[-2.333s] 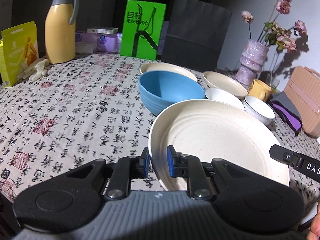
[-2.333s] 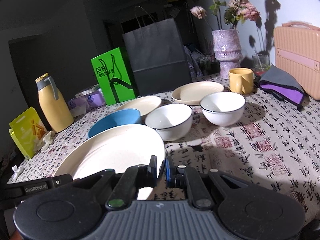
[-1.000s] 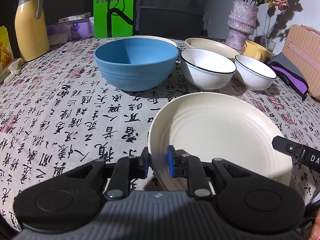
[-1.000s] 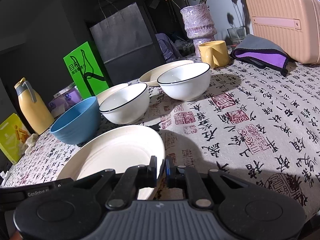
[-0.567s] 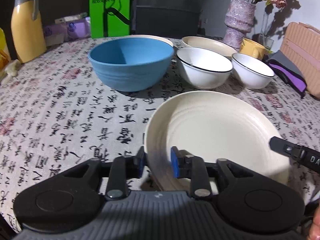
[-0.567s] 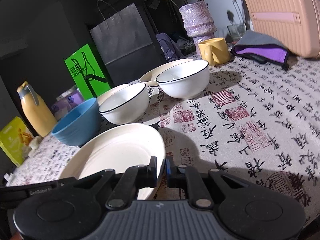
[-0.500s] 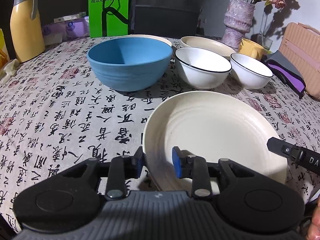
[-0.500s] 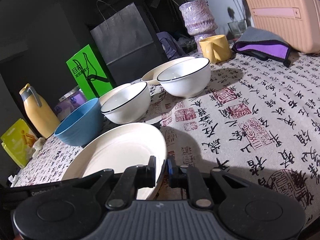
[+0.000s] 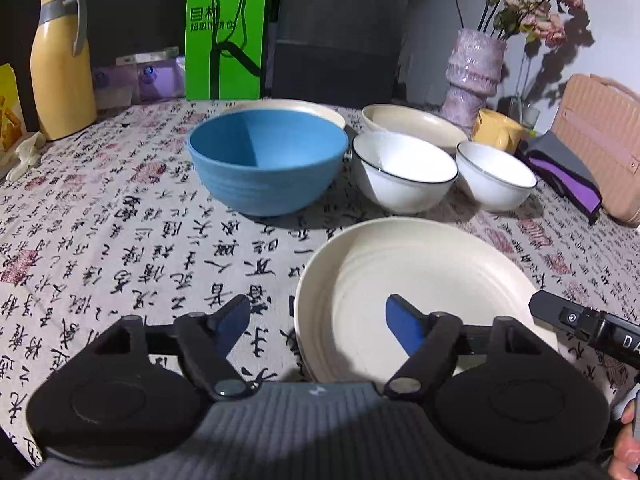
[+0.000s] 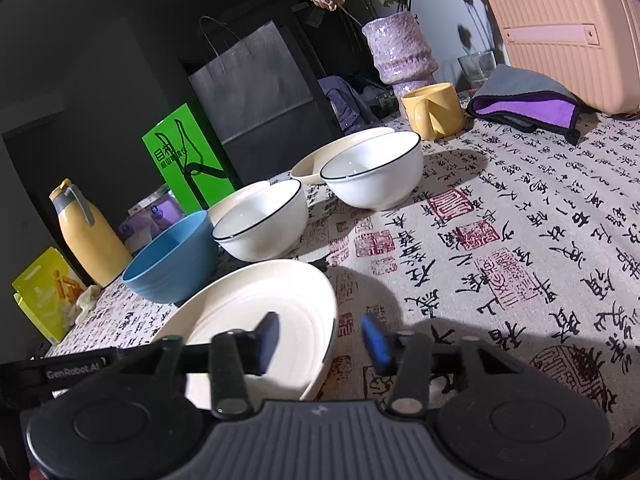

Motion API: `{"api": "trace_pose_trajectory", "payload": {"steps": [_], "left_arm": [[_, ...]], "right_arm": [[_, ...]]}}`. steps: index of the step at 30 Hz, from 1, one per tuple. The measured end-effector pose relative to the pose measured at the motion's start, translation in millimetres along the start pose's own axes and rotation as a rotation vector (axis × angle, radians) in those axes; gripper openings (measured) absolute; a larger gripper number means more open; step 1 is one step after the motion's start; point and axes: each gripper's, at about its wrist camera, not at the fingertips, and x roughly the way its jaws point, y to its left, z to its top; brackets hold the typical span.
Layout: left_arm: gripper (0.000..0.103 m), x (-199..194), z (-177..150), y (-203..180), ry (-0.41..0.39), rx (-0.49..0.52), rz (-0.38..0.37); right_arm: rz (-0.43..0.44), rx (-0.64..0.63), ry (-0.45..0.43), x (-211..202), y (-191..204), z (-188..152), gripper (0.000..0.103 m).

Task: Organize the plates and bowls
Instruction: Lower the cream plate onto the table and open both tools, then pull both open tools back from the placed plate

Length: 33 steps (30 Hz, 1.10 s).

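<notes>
1 calligraphy-print tablecloth (image 9: 100,232), 1 grey wall (image 9: 436,20), dim room behind

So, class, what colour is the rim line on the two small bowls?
Black, on the white round bowls; the right wrist view shows it best.

Large cream plate (image 9: 420,276) lies flat, right way up, at the worktop's near edge, ribbed rings inside. Behind it, a row: blue bowl (image 9: 266,160), then two white bowls with dark rims (image 9: 404,172) (image 9: 496,176), all upright and empty. Toward the far edge, two more cream plates: one (image 9: 320,110) just behind the blue bowl, another (image 9: 416,122) behind the white bowls.
</notes>
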Motion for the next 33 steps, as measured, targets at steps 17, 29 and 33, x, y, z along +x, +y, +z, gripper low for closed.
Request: {"api": "trace_pose_trajectory", "payload": {"steps": [17,29,33], "left_arm": [[0.103,-13.8,5.7,12.0,-0.046,-0.058,-0.054],[0.103,-18.3,11.6,15.2,-0.063,-0.067,-0.057],[0.103,-19.8,15.0,15.4,-0.070,-0.066,-0.057]], "right_arm": [[0.013,-0.003,-0.044,-13.1,7.3,3.8,0.103],[0.018,-0.028,-0.042,-13.6,15.4,6.9,0.103],[0.021,-0.035,-0.044,-14.2,18.2,10.0,0.103]]}}
